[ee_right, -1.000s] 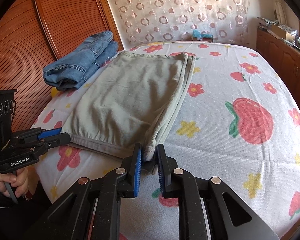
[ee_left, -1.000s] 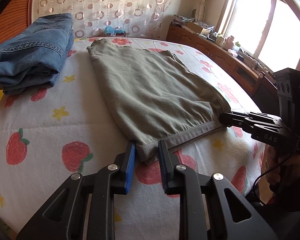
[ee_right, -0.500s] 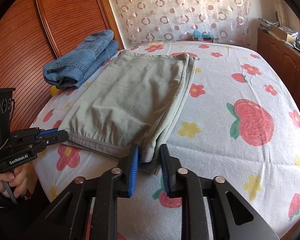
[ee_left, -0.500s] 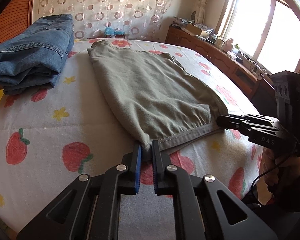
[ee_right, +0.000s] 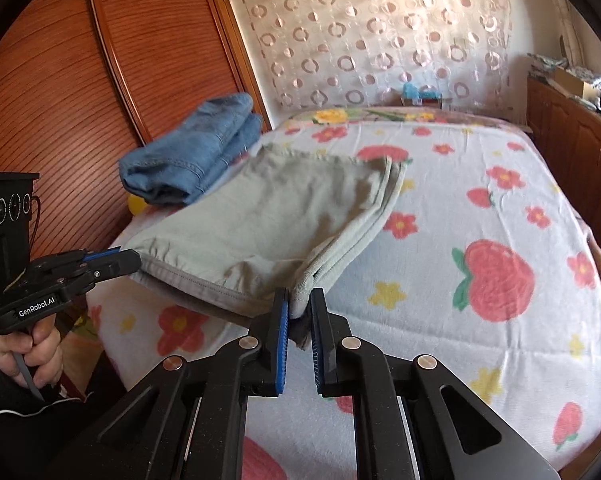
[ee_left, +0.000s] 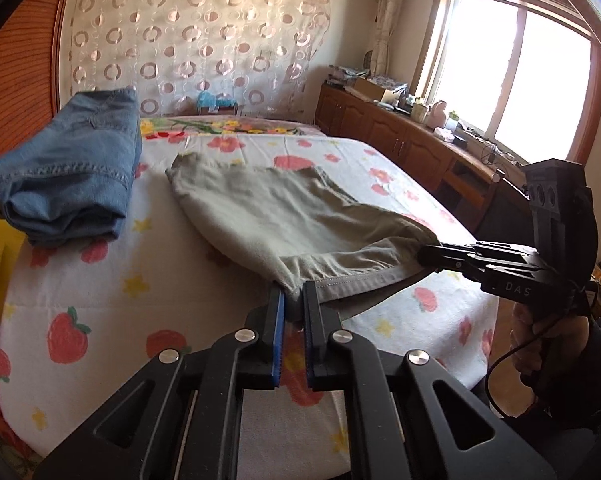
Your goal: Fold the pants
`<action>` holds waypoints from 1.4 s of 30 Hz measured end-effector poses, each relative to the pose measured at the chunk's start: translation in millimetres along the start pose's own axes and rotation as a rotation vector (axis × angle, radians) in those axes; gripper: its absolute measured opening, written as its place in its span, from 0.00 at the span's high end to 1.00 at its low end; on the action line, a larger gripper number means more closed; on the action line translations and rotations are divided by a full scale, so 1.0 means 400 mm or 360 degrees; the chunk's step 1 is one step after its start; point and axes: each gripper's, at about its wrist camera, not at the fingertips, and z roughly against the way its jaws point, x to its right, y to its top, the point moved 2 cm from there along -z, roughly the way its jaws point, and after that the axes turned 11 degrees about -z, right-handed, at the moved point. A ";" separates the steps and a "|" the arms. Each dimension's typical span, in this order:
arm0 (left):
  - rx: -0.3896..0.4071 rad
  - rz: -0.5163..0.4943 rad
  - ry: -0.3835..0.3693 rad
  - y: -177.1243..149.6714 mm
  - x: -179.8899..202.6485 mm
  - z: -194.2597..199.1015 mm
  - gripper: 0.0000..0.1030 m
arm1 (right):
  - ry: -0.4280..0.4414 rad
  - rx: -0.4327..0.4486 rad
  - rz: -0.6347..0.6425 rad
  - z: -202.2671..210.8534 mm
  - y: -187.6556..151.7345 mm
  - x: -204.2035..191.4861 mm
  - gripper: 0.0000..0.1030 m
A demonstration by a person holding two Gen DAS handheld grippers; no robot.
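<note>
The left gripper (ee_left: 292, 308), at the lower centre of the left wrist view, is clamped on one corner of the waistband of the grey-green pants (ee_left: 284, 216); cloth fills the gap between its blue-padded fingers (ee_left: 277, 332). The right gripper (ee_right: 299, 316), at the lower centre of the right wrist view, is likewise closed on the opposite waistband corner, where several stacked layers of the fabric show at the edge.

The pants lie folded lengthwise on the bed (ee_left: 100, 300), running from the frame centre toward the upper middle. The waistband end is lifted off the cover between the two grippers — the far end rests on the bedspread, which carries a strawberry, flower and star print.

Legible writing: "DAS" on the side of the right gripper body at the right edge of the left wrist view (ee_left: 516, 288); "GenRobot.AI" on the left gripper body at the left edge of the right wrist view (ee_right: 36, 307).

Folded blue jeans (ee_left: 72, 176) sit on the bed at the upper left, beside the pants and apart from them. A window (ee_left: 520, 80) occupies the upper right.
</note>
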 end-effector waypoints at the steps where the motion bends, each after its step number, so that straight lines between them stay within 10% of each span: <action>1: 0.0011 -0.0011 0.0001 0.004 0.004 0.008 0.91 | 0.0005 0.0014 0.0003 0.011 0.004 -0.001 0.90; 42: 0.0229 -0.0118 -0.0034 0.102 0.018 0.144 0.91 | 0.0077 0.0242 0.0152 0.176 0.018 -0.028 0.91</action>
